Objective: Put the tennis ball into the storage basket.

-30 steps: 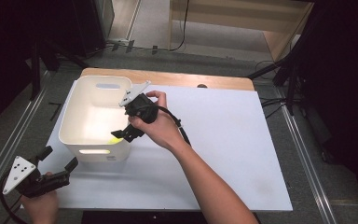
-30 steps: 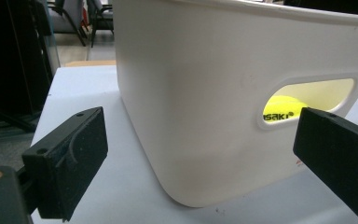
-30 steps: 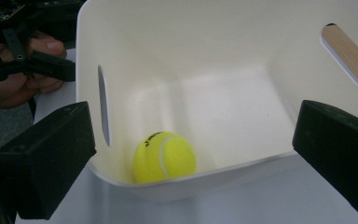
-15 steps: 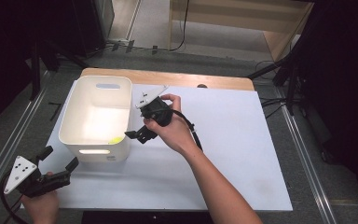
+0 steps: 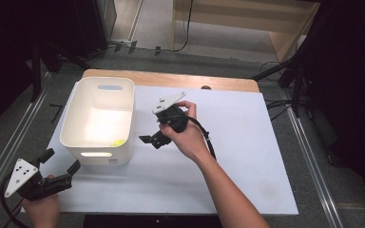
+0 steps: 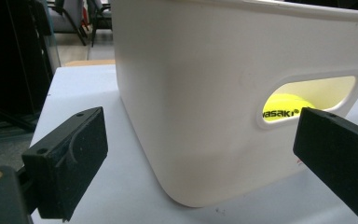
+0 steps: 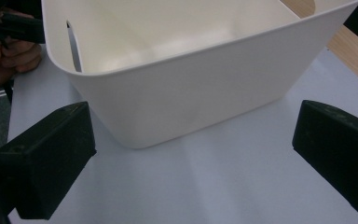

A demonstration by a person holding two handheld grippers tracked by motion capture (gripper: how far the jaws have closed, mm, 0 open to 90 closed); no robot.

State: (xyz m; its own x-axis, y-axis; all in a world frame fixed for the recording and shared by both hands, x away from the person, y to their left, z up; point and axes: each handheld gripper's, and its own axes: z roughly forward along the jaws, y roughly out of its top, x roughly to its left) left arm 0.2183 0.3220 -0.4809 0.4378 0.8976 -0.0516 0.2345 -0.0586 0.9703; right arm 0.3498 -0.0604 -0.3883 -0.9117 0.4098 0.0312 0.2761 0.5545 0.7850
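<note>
A white plastic bin (image 5: 132, 114) stands on the left half of the white tabletop. A yellow tennis ball (image 5: 117, 142) lies in its near right corner. The ball (image 6: 284, 105) also shows through the handle slot in the bin wall (image 6: 191, 93). My right gripper (image 5: 151, 141) hovers open just right of the bin, jaws pointing at its side wall (image 7: 182, 93), with nothing between them (image 7: 191, 168). My left gripper (image 5: 61, 160) is held open at the table's near left corner, facing the bin's near end (image 6: 200, 163) and a little short of it.
The white table surface (image 5: 237, 156) stretches to the right of the bin. A wooden strip (image 5: 171, 80) runs along the far edge. Dark stands and cables (image 5: 290, 80) sit on the floor beyond the far right corner. The other hand (image 7: 9, 51) shows past the bin.
My right gripper drew back out of the bin and moved right, clear of its rim. The yellow ball stayed inside the bin. The left gripper has barely moved.
</note>
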